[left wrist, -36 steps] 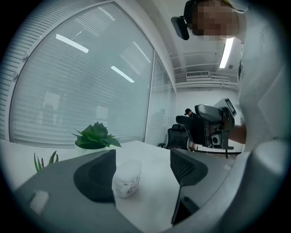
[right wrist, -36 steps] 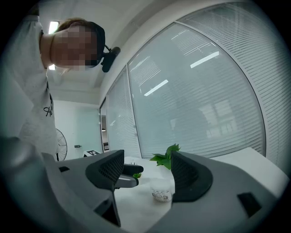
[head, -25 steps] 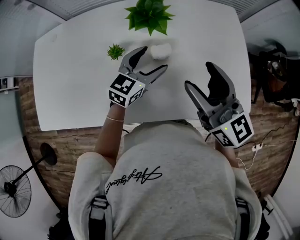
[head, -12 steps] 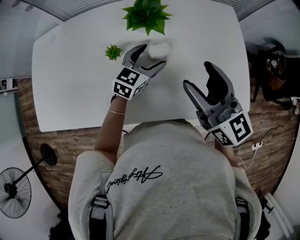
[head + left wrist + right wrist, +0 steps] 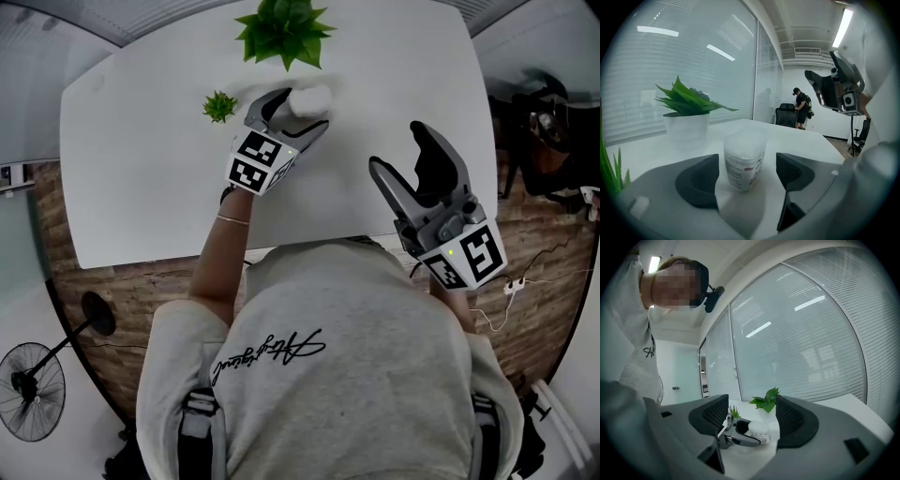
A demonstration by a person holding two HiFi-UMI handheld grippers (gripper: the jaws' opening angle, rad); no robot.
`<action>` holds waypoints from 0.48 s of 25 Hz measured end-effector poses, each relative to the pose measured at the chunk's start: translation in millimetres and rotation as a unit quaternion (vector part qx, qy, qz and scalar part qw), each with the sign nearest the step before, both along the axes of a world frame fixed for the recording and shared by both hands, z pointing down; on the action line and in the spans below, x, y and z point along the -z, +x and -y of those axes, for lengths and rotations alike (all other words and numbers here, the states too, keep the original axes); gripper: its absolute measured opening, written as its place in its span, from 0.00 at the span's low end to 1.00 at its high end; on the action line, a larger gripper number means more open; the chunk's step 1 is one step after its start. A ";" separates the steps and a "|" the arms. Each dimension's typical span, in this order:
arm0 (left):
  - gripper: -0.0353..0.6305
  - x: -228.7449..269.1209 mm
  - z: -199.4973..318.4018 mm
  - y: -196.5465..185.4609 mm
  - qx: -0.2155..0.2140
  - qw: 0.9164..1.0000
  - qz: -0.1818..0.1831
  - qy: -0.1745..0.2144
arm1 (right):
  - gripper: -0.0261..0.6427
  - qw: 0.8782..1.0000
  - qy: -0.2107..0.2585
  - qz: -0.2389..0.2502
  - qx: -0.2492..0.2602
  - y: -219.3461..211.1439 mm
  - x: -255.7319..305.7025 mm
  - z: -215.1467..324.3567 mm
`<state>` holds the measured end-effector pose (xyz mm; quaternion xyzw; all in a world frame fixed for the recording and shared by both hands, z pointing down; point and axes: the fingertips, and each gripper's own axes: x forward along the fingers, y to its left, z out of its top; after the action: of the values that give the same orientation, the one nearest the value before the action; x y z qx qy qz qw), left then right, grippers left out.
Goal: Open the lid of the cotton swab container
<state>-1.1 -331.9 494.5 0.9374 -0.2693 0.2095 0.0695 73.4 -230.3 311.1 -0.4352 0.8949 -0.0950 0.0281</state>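
The cotton swab container (image 5: 309, 99) is a small clear tub with a lid, standing upright near the far edge of the white table (image 5: 141, 187). It stands between the jaws of my left gripper (image 5: 298, 103), which is open around it with a gap on each side. In the left gripper view the container (image 5: 744, 159) stands between the two dark pads, touching neither. My right gripper (image 5: 405, 150) is open and empty over the table's near right part, pointing at the container (image 5: 759, 432) from a distance.
A large potted green plant (image 5: 281, 28) stands just behind the container. A small green plant (image 5: 219, 105) sits to its left. A desk fan (image 5: 33, 389) stands on the floor at the lower left. A person (image 5: 802, 108) stands far off in the room.
My left gripper has moved forward to the far side of the table, bringing its jaws around the container. The right gripper has stayed almost still.
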 end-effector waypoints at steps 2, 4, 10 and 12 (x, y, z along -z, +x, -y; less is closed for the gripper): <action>0.60 -1.0 -0.4 1.7 -0.005 1.000 0.004 0.000 | 0.49 1.000 -0.001 0.001 -0.003 2.4 -0.6 -0.4; 0.60 -2.6 0.2 2.2 -0.006 1.000 0.009 -0.001 | 0.49 1.000 -0.004 0.002 -0.006 4.4 -1.5 -0.5; 0.54 -4.9 2.7 1.4 -0.001 1.000 0.023 -0.001 | 0.49 1.000 -0.005 -0.001 -0.007 5.7 -2.1 -1.9; 0.53 -5.5 3.5 1.0 0.002 1.000 0.027 0.000 | 0.49 1.000 -0.005 -0.002 -0.007 5.6 -2.7 -2.5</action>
<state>0.0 -335.3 499.9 0.9310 -0.2727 0.2343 0.0630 79.0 -227.7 313.8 -0.4415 0.8915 -0.0986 0.0245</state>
